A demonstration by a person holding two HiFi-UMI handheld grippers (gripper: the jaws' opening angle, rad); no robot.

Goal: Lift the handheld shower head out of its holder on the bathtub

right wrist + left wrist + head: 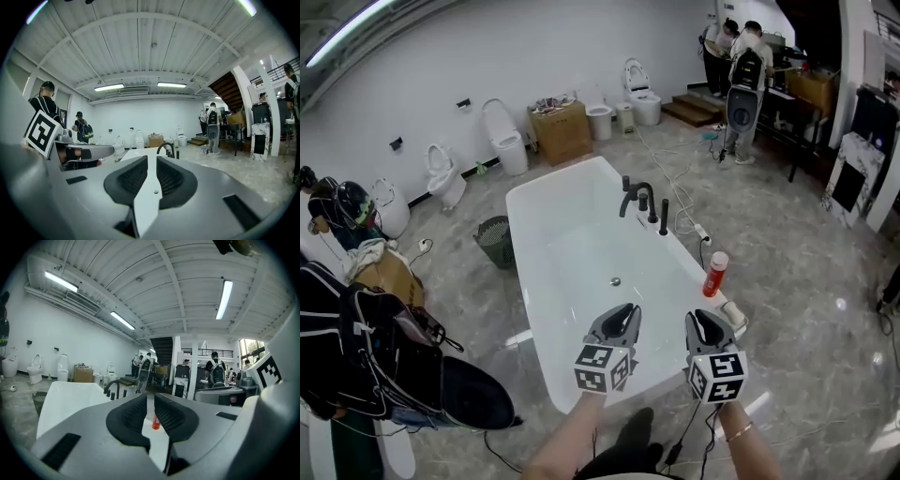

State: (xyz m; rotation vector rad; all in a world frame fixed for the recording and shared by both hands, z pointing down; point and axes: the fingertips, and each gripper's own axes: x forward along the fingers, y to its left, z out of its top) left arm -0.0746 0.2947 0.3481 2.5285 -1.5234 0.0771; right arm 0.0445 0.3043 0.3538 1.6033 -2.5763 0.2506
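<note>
Here, red bottle (715, 274) on bathtub (570, 232), label illegible

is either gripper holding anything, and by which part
Nothing is held. The left gripper and the right gripper both have jaws slightly apart and empty, above the near end of the bathtub; the shower head stands untouched on its far rim.

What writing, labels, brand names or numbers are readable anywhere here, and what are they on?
No text can be read in any view.
Red bottle at the bathtub rim: label too small to read.
Cardboard box by the wall: any print too small to read.
Left marker cube and right marker cube: black-and-white square patterns, not letters or numbers.
</note>
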